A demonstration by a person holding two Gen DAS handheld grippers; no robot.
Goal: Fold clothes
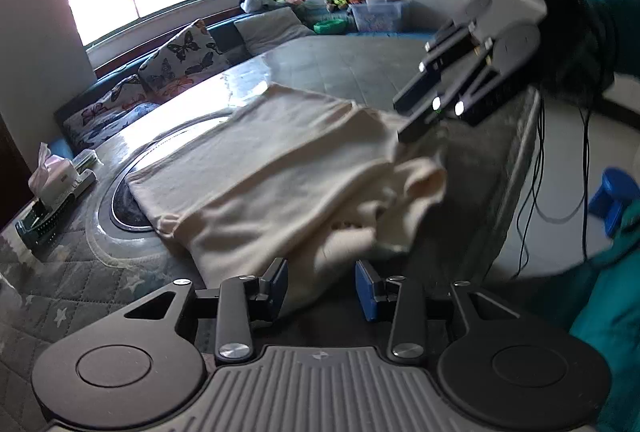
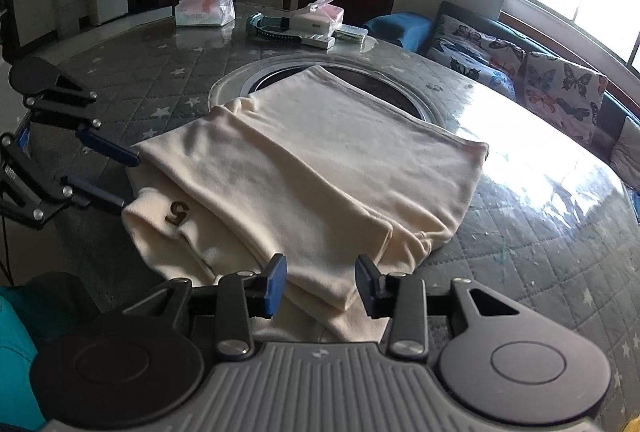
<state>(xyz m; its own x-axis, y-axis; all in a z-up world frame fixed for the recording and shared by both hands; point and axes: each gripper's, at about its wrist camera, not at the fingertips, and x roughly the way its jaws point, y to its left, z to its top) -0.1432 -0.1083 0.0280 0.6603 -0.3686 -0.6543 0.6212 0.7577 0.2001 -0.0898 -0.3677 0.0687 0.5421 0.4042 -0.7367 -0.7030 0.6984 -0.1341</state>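
- Step: fold looks just laid; both grippers letting go, judged.
- L gripper (image 1: 322, 286) & R gripper (image 2: 322, 282): fingers apart, pads not pressing; cloth (image 2: 320, 167) edge lies btw/under tips.
- Next: likely pull clear, then regrip an edge for another fold.
- Cloth: cream, folded in layers, near corner rumpled, on table (image 2: 540, 232) ahead of fingers.

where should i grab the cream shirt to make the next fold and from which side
Probably the cream shirt at its loose, bunched near edge, approached from the table's near side. There the layers lift off the surface; the far hem lies flat.
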